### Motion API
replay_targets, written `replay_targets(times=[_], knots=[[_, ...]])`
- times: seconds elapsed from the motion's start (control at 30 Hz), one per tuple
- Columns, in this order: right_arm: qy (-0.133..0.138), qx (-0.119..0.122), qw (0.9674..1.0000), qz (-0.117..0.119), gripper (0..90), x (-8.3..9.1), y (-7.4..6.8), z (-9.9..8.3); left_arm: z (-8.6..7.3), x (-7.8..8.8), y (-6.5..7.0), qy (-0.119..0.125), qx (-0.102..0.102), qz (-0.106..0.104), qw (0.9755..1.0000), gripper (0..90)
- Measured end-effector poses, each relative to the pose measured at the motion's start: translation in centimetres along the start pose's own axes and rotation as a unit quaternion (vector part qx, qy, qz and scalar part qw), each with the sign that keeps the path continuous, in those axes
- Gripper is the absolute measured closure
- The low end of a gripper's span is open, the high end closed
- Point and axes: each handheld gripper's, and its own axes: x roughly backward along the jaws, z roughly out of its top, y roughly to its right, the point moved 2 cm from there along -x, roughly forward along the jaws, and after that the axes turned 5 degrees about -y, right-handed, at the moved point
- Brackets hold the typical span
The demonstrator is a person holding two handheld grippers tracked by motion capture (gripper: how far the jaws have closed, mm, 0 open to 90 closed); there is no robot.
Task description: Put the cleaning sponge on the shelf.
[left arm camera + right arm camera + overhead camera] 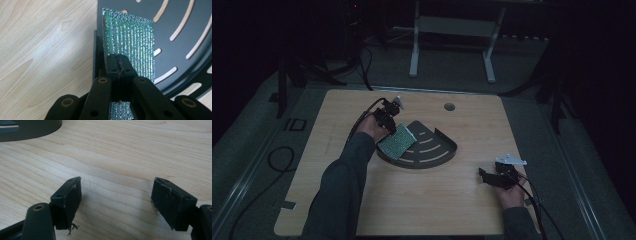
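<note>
A flat green, glittery woven pad (131, 42) stands on edge over the left rim of a dark fan-shaped slotted rack (185, 32). My left gripper (119, 67) is shut on the pad's near edge, its jaws pinched together around the thin sheet. In the high view the pad (396, 141) hangs tilted at the rack's (432, 150) left end, just below the left gripper (388, 120). My right gripper (488, 177) rests low at the table's right front, open. Its two pads (70, 200) stand wide apart over bare wood with nothing between them.
The light wooden table (412, 195) has a round cable hole (449, 106) at the back. A corner of the dark rack (30, 130) shows at the top left of the right gripper view. Cables trail from both grippers; a white desk frame (452, 45) stands beyond.
</note>
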Motion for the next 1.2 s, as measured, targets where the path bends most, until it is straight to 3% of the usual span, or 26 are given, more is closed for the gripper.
replay_targets(times=[0.3, 0.63, 0.93, 1.1, 1.2], knots=[[0.000, 0.000, 1.0000, 0.000, 23.9, 0.0, 0.0, 0.0, 0.1, -0.5, -0.3, -0.010, -0.001, 0.015, 0.9998, 89.8], [0.000, 0.000, 1.0000, 0.000, 23.7, 0.0, 0.0, 0.0, 0.0, -0.5, -0.5, -0.009, -0.001, 0.016, 0.9998, 89.5], [0.000, 0.000, 1.0000, 0.000, 23.7, 0.0, 0.0, 0.0, -0.4, 0.2, -0.8, 0.009, 0.007, 0.010, 0.9999, 73.8], [0.000, 0.000, 1.0000, 0.001, 23.7, 0.0, 0.0, 0.0, -1.0, 0.8, -1.2, 0.037, 0.015, 0.002, 0.9992, 71.7], [0.000, 0.000, 1.0000, 0.000, 23.7, 0.0, 0.0, 0.0, -1.5, 1.1, -1.6, 0.043, 0.020, 0.009, 0.9988, 69.5]])
